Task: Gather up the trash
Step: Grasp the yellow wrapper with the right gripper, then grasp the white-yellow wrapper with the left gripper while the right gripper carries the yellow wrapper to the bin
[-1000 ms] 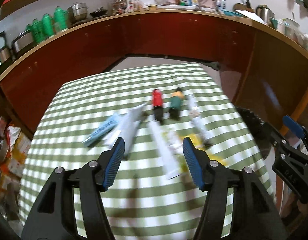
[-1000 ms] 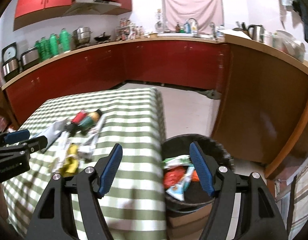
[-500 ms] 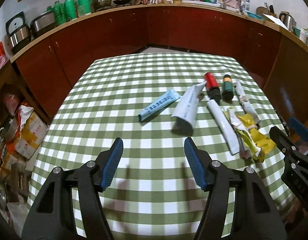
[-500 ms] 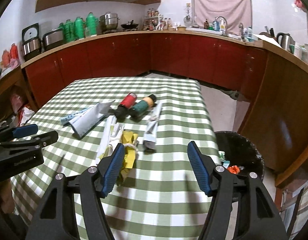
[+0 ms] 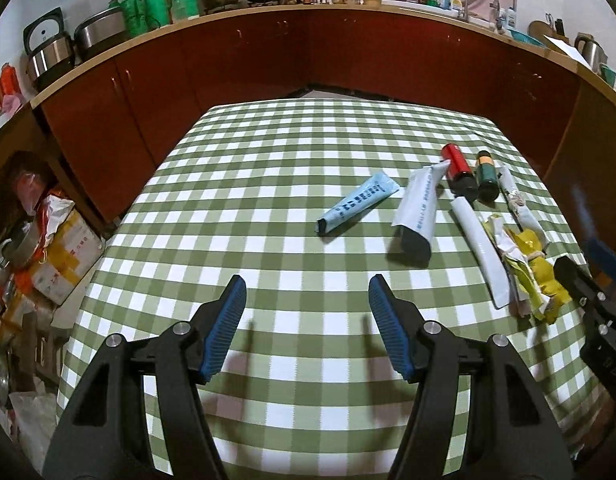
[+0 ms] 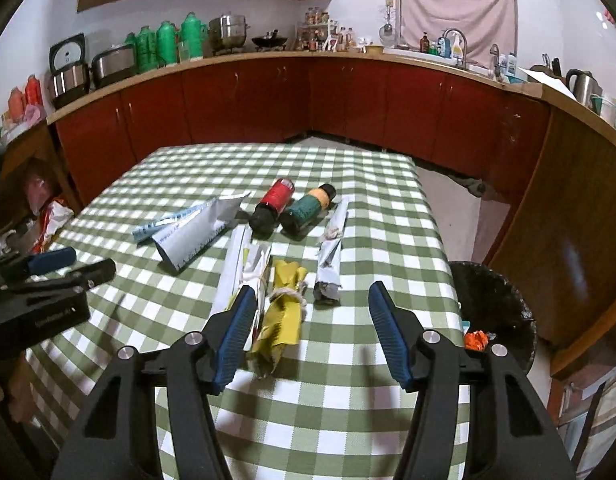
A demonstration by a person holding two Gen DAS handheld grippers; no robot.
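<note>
1. While both tools hang wide and empty over the checked surface (image 5: 267, 184), the right tool (image 6: 308, 324) sits nearest the yellow wrapper (image 6: 281, 316).
2. Close across its tied middle (crumpled, likely to slip).
3. Carry it right to the bin (image 6: 504, 304); left tool (image 5: 303, 320) waits.

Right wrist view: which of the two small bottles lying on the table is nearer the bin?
The green bottle with the orange band. It lies on the bin side of the red bottle, right beside it.

Green thermos flasks (image 6: 163, 42), steel pots (image 6: 227, 32) and a kettle (image 6: 582, 84) stand along the red-cabineted counter (image 6: 267, 92).
</note>
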